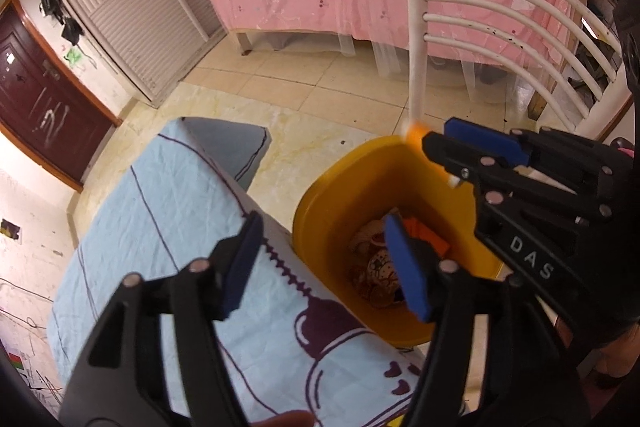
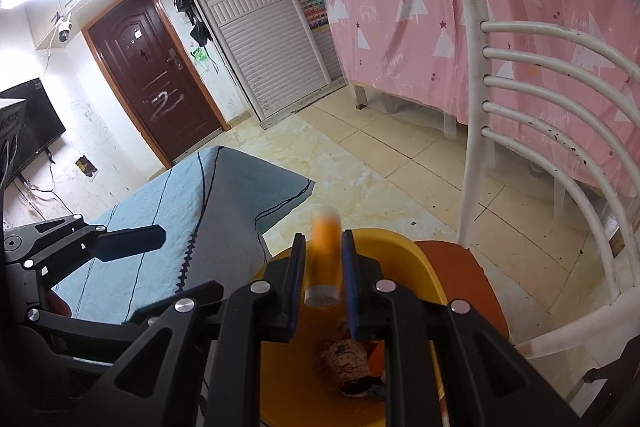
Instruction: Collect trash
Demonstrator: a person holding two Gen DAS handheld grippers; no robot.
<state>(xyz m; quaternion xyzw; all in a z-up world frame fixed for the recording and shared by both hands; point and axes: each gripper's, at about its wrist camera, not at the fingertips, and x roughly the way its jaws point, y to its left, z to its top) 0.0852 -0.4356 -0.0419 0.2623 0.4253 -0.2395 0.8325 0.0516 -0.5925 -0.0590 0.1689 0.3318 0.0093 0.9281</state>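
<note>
**Clerk:** Fingers, right gripper: nearly together, with an orange tube standing between the blue pads. The tube is blurred, so whether the pads are pinching it or have just let it go cannot be told. Fingers, left gripper: spread wide, holding nothing.

**Checker:** Location of the tube?

**Clerk:** Over the yellow bin, near its far rim rather than its centre. The left view shows it only as an orange smear at the right gripper's tips, about level with the rim. Bin contents: crumpled printed wrappers and an orange scrap.

**Checker:** Surroundings?

**Clerk:** Bed with light blue sheet just beside the bin on one side; white chair with an orange seat touching or nearly touching it on the other; tiled floor beyond.

**Checker:** Hazards entered?

**Clerk:** Three, as judgement. One: released this close to the far rim, the tube may strike the edge and bounce onto the floor. Two: a round tube that lands outside would likely roll under the bed or chair. Three: the open left gripper hangs over the bin mouth, and its right finger could deflect the falling tube or knock the bin.
</note>
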